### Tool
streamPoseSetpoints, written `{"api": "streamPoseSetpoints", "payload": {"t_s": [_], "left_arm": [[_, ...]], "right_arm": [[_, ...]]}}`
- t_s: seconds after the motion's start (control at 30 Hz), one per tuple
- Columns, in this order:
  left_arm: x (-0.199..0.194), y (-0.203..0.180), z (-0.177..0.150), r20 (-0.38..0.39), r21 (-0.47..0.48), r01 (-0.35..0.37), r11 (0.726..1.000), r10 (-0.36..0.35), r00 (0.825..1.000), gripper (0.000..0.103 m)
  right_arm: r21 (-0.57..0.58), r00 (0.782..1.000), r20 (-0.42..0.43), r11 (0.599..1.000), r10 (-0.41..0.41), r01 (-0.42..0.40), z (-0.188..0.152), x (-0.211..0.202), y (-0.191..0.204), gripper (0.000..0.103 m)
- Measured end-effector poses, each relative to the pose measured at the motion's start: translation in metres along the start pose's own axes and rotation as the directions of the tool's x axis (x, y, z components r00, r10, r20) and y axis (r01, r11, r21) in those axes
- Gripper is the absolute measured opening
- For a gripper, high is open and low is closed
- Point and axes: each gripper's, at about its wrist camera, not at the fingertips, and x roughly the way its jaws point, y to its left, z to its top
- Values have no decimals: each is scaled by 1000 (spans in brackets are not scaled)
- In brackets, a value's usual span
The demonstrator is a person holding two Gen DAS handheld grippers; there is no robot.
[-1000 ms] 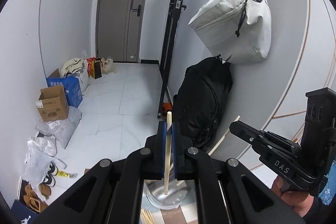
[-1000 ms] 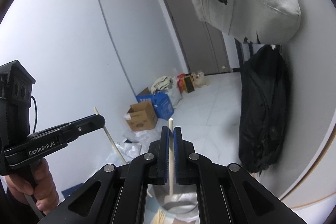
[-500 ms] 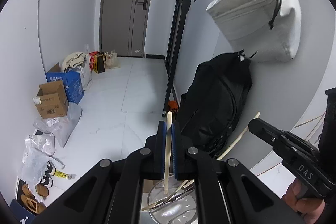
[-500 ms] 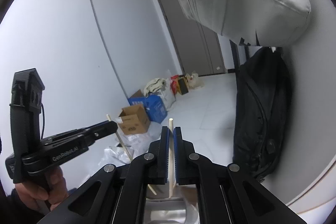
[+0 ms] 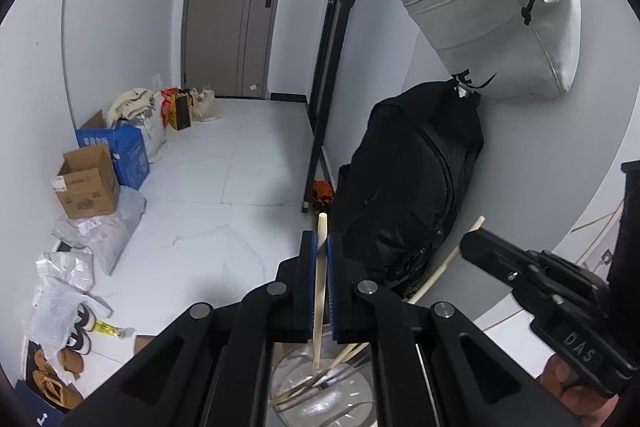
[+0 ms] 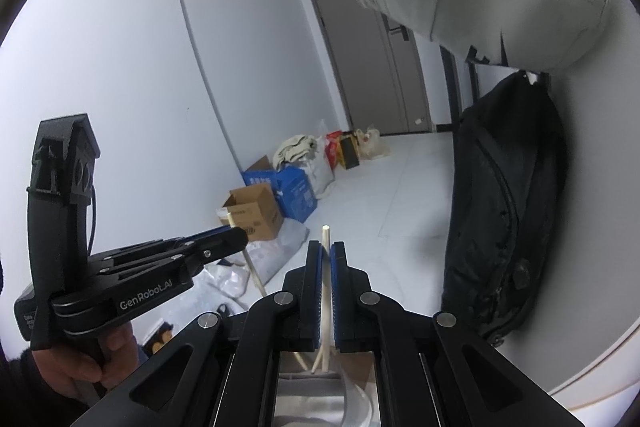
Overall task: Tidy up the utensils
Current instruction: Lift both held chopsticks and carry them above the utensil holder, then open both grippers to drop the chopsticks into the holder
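Through the left wrist view my left gripper (image 5: 319, 281) pinches a chopstick (image 5: 319, 291) upright above the steel holder (image 5: 320, 393) for dropping in, while the right view shows my right gripper (image 6: 326, 291) likewise clamping another chopstick (image 6: 327, 297) above it.

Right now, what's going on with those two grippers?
A person holds a gripper in each hand. The left gripper is shut on a wooden chopstick, whose lower end hangs over a shiny metal container with more sticks in it. The right gripper is shut on a second chopstick; what lies beneath that one is unclear. Neither chopstick is released yet.
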Motion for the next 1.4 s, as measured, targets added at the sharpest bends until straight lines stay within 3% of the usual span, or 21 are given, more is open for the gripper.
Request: {"api": "streamPoseSetpoints", "payload": {"t_s": [0.3, 0.47, 0.57, 0.7, 0.77, 0.87, 0.97, 1.1, 1.4], "left_arm": [[10, -6, -13, -40, 42, 36, 998, -34, 999, 1], [15, -6, -19, -104, 49, 100, 994, -94, 990, 2], [15, -4, -19, -121, 47, 89, 995, -82, 989, 2], [5, 0, -20, -112, 25, 72, 997, -69, 991, 2], [2, -1, -22, -107, 26, 60, 998, -57, 993, 2], [-5, -3, -25, -102, 35, 24, 999, -20, 995, 4], [-15, -6, -28, -84, 39, 0, 999, 4, 996, 14], [-32, -12, -33, -40, 49, -45, 998, 47, 998, 33], [-60, -14, -43, 4, 40, -111, 993, 111, 994, 43]], "right_arm": [[45, 997, -64, 999, 30, -27, -21, 17, -7, 4], [74, 994, -99, 997, 43, -36, -32, 23, -9, 7], [114, 993, -108, 992, 57, -45, -37, 22, -16, 7], [157, 994, -96, 987, 54, -38, -41, 13, -26, 17], [177, 994, -91, 984, 51, -34, -44, 7, -29, 28], [200, 995, -87, 979, 46, -28, -47, -1, -32, 31], [202, 996, -85, 979, 39, -22, -48, -7, -28, 40], [191, 996, -76, 981, 40, -24, -52, -18, -20, 43], [168, 998, -50, 985, 45, -36, -57, -44, -1, 52]]}}
